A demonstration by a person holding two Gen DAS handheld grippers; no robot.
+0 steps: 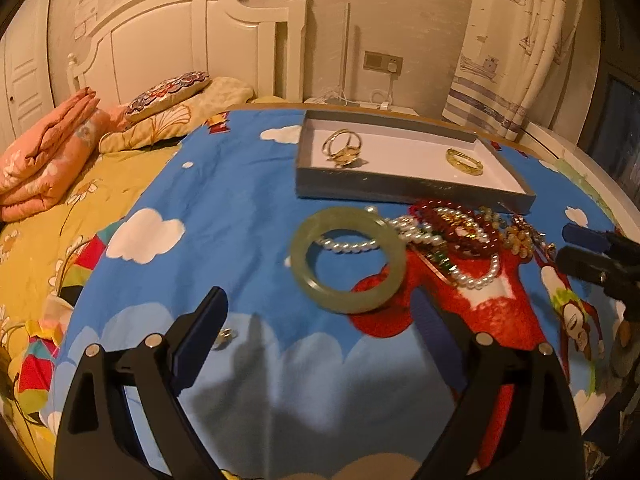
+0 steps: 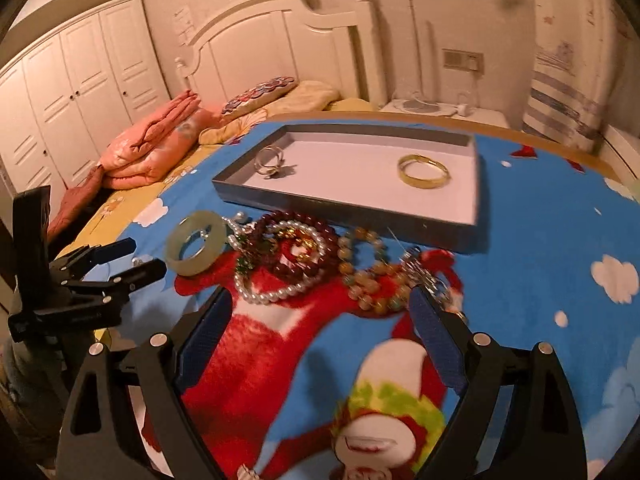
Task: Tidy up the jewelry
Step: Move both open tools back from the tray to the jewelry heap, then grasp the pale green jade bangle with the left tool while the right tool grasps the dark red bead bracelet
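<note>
— Jewelry sorted yet?
— Barely. Two gold pieces sit in the tray (image 2: pixel 352 208): a ring (image 2: pixel 272 163) and a bangle (image 2: pixel 423 171). The jade bangle (image 1: pixel 347 260), pearls (image 2: pixel 276 292) and red beads (image 2: pixel 304 252) lie heaped on the tabletop.
— Grippers?
— Left gripper (image 1: pixel 320 320) and right gripper (image 2: pixel 320 312): jaws open, empty.

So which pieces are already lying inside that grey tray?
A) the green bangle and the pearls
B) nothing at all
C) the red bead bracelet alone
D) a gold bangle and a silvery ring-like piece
D: the grey tray holds only a gold bangle and a silvery ring-like piece, while the green bangle, pearls and red beads lie outside it on the blue cloth.
</note>
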